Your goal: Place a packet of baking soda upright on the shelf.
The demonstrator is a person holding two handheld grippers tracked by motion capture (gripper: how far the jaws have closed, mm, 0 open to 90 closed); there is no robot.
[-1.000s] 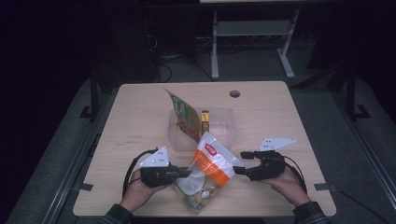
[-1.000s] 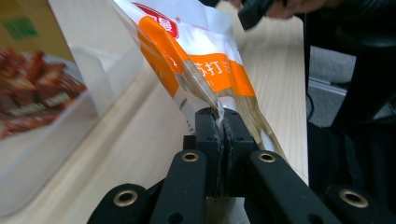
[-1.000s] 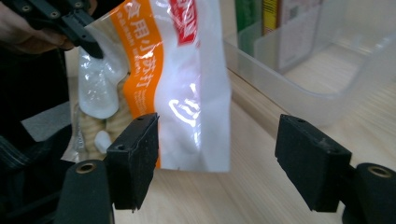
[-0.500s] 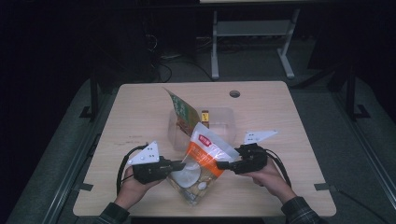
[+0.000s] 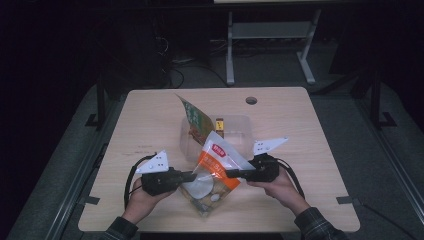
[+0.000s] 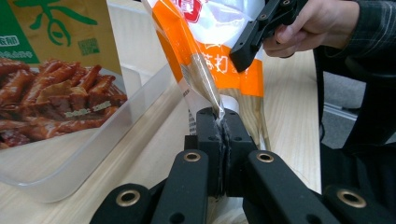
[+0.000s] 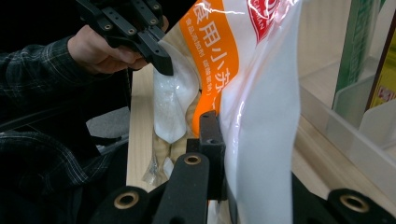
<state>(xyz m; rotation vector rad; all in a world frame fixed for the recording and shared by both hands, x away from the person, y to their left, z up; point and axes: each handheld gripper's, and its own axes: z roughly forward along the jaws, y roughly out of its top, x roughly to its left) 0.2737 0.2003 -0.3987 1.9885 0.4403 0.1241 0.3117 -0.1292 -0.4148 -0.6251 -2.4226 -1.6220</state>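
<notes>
An orange and white snack bag (image 5: pixel 216 167) hangs stretched between both grippers above the table's front. My left gripper (image 5: pixel 194 176) is shut on the bag's left edge; in the left gripper view its jaws pinch the crinkled seam (image 6: pixel 219 122). My right gripper (image 5: pixel 229 173) has just closed its jaws and is shut on the bag's right side, with white film (image 7: pixel 261 116) caught between them. Each gripper view also has the other gripper: the right one (image 6: pixel 250 39) and the left one (image 7: pixel 156 53), each clamped on the bag.
A clear plastic container (image 5: pixel 239 131) stands just behind the bag, mid-table. In it leans a green packet picturing dried meat (image 5: pixel 196 121), beside a small yellow packet (image 5: pixel 220 123). A cable hole (image 5: pixel 251 100) lies near the far edge.
My right gripper moved left to the bag and shut on its right side. The bag's upper part now stands up between the two grippers. The left gripper kept its grip.
</notes>
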